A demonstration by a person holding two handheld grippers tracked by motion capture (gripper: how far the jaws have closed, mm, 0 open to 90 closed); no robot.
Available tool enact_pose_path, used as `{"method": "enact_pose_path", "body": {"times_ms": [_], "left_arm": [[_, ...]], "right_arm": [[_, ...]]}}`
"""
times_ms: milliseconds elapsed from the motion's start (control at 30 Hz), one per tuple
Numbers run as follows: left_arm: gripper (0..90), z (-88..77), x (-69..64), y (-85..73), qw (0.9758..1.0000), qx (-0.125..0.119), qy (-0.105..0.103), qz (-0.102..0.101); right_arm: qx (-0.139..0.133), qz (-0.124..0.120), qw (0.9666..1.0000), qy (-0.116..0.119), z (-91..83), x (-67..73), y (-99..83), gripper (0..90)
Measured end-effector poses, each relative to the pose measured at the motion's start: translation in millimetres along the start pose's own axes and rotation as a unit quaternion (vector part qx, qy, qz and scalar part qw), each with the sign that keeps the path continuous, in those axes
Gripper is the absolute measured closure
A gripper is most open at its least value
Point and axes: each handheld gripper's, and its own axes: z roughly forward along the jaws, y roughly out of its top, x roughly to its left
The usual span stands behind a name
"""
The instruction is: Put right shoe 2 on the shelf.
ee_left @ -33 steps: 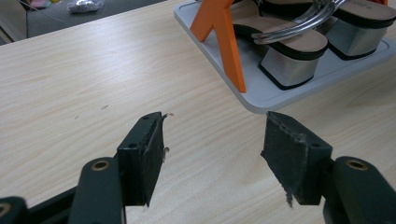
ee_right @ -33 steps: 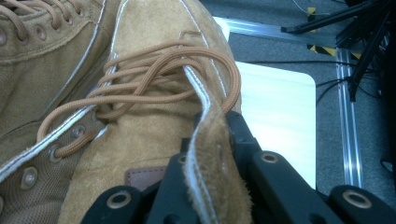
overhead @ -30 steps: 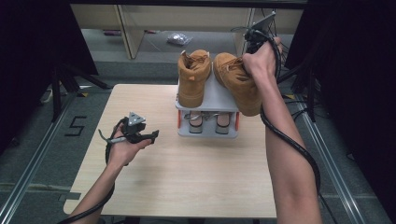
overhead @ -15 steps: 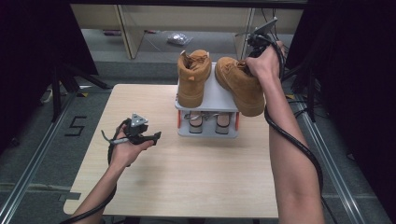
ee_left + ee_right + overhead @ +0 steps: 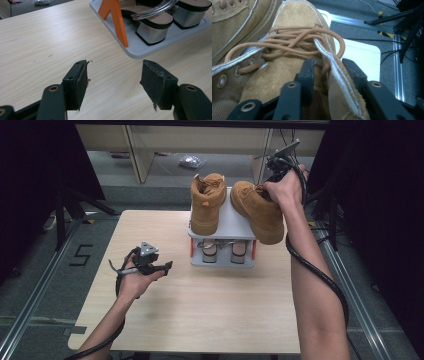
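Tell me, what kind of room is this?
Probably a lab or test workshop, not a home: a bare wooden table on a grey floor with metal rails, cables trailing from handheld grippers, and a shoe rack as a prop.

Lab, floor rails [image 5: 30, 292], black stands [image 5: 67, 205], cables [image 5: 372, 40]

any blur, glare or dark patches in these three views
High view: table evenly lit, both sides black. Left gripper view: jaws and wood grain sharp, mild sheen on the silver heels. Right gripper view: boot fairly sharp, jaws slightly soft, top right corner dark.
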Motion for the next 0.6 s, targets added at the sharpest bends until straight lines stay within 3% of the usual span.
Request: {"method": "enact_pose_path", "body": {"times_ms": [233, 300, 400, 467, 500, 600], "left_arm": [[37.2, -0.2, -0.8, 1.0, 1.0000, 0.000, -0.001, 0.000], [37.3, -1.7, 0.0, 1.6, 0.9999, 0.009, 0.000, 0.011], [37.3, 0.1, -2.3, 1.9, 1.0000, -0.003, -0.001, 0.001], [37.2, 0.1, -2.7, 2.0, 1.0000, -0.002, -0.002, 0.003], [37.2, -1.4, -0.9, 2.4, 0.9998, 0.011, -0.003, 0.017], [37.2, -0.4, -1.8, 2.4, 0.9999, 0.005, -0.004, 0.013]], "right_arm": [[-0.006, 0.016, 0.9998, -0.007, -10.9, 3.2, 0.2, 56.1], [-0.014, 0.010, 0.9998, -0.004, -12.6, 1.3, -0.4, 56.0], [-0.012, 0.019, 0.9997, 0.004, -12.9, -0.2, -1.6, 55.9], [-0.012, 0.021, 0.9997, 0.004, -14.7, -0.5, -2.0, 55.6], [-0.014, 0.017, 0.9998, 0.002, -14.8, -1.1, -2.3, 55.4], [-0.019, 0.025, 0.9995, 0.006, -18.4, -1.1, -1.8, 55.6]]}}
